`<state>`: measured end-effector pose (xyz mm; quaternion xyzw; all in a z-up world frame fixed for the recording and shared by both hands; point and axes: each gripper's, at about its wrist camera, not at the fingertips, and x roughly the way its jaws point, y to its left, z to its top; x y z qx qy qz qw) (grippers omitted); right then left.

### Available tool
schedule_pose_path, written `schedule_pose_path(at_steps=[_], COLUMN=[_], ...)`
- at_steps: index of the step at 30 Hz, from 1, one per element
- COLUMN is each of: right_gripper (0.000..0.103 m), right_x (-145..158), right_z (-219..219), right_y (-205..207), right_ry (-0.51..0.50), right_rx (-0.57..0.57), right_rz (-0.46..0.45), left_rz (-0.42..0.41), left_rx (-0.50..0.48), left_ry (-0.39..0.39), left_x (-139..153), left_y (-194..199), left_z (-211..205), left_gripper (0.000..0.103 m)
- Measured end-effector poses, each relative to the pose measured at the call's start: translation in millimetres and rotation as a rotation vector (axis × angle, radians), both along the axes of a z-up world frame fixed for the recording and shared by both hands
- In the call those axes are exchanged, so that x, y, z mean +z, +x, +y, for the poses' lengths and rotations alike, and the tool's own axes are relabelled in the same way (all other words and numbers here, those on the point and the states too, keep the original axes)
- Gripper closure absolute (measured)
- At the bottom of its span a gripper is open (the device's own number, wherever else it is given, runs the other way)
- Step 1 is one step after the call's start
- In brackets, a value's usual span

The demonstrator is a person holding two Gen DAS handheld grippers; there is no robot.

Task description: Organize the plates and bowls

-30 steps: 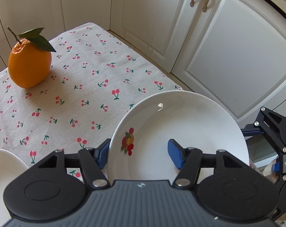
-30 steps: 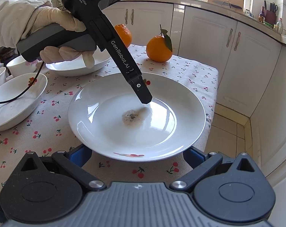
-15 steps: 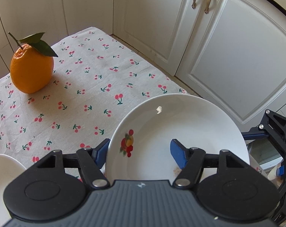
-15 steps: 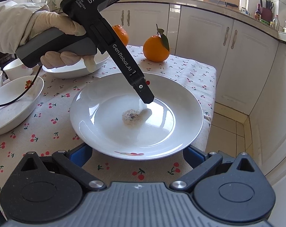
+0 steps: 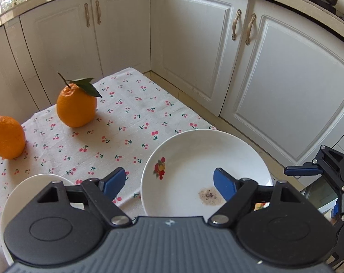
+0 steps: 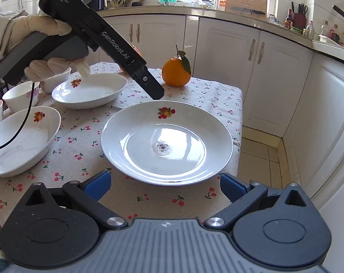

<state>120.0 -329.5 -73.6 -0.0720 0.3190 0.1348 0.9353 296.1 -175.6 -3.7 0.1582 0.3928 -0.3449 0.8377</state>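
A white plate [image 6: 131, 136] with a fruit print and a dark crumb spot lies near the table's right edge; in the left wrist view this plate [image 5: 194, 150] sits below my fingers. My left gripper [image 5: 169, 182] hangs above the plate's far rim with its jaws opening, and the pads touch nothing. From the right wrist view the left gripper [image 6: 156, 92] slants down from a gloved hand [image 6: 46, 27]. My right gripper [image 6: 164, 186] stands open at the plate's near rim, apart from it.
Two deep fruit-print dishes [image 6: 90, 91] [image 6: 19, 141] and small bowls [image 6: 21, 96] stand at the left on the cherry-print tablecloth [image 6: 76, 134]. A leafy orange [image 5: 76, 107] and a second orange [image 5: 6, 136] sit at the far end. White cabinets [image 5: 285, 79] and floor lie beyond the table edge.
My left gripper has lifted up and back off the plate, and its jaws have spread wider. The right gripper has drawn back slightly. The plate has stayed where it was.
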Motion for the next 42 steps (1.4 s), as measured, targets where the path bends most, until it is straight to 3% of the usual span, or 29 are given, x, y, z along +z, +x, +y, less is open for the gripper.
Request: schedule_pose_path(at_steps=[6,17,28,34,42], right_gripper=[0.0,0.0,0.0,0.0,0.0], right_x=[10.9,30.4,24.3,23.0,21.5], right_z=[14.0,41.5,55.6,67.0,83.0], right_y=[-22.9,-57.2,-71.3,-71.3,-73.4], right_ry=[0.053,0.061,0.057,0.056,0.055], right_rx=[-0.05,0.03,0.048,0.072,0.093], right_rz=[-0.032,-0.088,-0.07,-0.059,-0.053], left_rz=[-0.074,-0.147,-0.18,-0.141,-0.206], left_rx=[0.025,0.061,0.18,0.251,0.302], left_ry=[-0.011,-0.005,-0.011,-0.03,0.031], left_x=[24.0,43.1,3.5,-21.7,-47.1], left_y=[-44.7,-124.4,-184.0,-209.5,-248.8], left_z=[20.4,55.8,103.3,132.4,162.6], left_gripper=[0.016,0.015,0.014,0.014,0.014])
